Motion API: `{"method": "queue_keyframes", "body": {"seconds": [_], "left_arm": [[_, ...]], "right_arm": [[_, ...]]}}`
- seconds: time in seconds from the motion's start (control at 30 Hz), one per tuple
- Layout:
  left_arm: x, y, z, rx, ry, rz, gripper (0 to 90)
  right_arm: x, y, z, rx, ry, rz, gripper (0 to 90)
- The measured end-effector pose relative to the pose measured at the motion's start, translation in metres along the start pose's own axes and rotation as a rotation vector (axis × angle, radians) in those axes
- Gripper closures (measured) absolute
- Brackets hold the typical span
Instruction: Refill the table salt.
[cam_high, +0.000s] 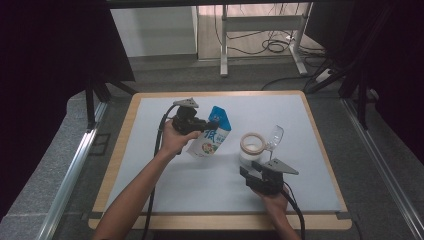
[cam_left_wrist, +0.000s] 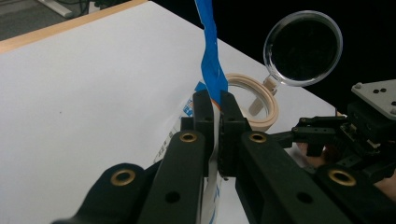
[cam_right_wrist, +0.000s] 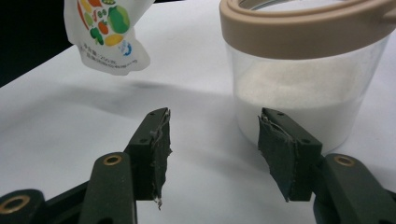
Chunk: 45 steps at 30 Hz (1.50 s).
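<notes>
Above the desk (cam_high: 150, 150) centre: blue-and-white pouch (cam_high: 210, 135) held clear of the surface, tilted, top edge pinched between fingers of left gripper (cam_left_wrist: 217, 123), clamped tight. Just right of it, clear jar (cam_high: 251, 150) with beige rim, white powder inside, round clear lid (cam_high: 275, 136) hinged open. Right gripper (cam_right_wrist: 212, 149) near jar, on the person's side, fingers apart, not touching. Wide bare surface left and far side; edges well apart.
</notes>
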<state>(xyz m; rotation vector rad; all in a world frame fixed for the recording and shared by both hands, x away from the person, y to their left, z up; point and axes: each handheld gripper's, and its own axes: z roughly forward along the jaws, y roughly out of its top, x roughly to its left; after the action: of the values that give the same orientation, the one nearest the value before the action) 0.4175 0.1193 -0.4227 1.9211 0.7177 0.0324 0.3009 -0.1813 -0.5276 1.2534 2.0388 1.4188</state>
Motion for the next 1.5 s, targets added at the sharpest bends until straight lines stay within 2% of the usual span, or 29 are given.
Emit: {"method": "queue_keyframes", "body": {"seconds": [0.27, 0.53, 0.6, 0.73, 1.0, 1.2, 1.5], "left_arm": [[0.009, -0.008, -0.014, -0.059, 0.044, -0.023, 89.5], [0.024, -0.014, -0.033, -0.125, 0.138, -0.049, 89.5], [0.031, -0.018, -0.04, -0.157, 0.173, -0.07, 89.5], [0.046, -0.024, -0.051, -0.183, 0.225, -0.105, 89.5], [0.072, -0.039, -0.065, -0.232, 0.302, -0.164, 89.5], [0.081, -0.055, -0.065, -0.244, 0.318, -0.192, 89.4], [0.079, -0.074, -0.081, -0.276, 0.345, -0.195, 89.0]], "right_arm": [[-0.001, 0.0, 0.001, 0.003, 0.001, -0.001, 44.3], [-0.001, 0.0, 0.001, 0.003, 0.001, 0.0, 44.4], [-0.001, 0.0, 0.002, 0.004, 0.001, -0.003, 44.3], [0.0, -0.001, 0.003, 0.009, 0.0, -0.005, 44.3], [0.001, -0.001, 0.005, 0.016, 0.001, -0.007, 44.3], [0.001, -0.001, 0.005, 0.011, 0.002, -0.009, 44.3], [0.0, -0.001, 0.005, 0.007, -0.001, -0.006, 44.3]]}}
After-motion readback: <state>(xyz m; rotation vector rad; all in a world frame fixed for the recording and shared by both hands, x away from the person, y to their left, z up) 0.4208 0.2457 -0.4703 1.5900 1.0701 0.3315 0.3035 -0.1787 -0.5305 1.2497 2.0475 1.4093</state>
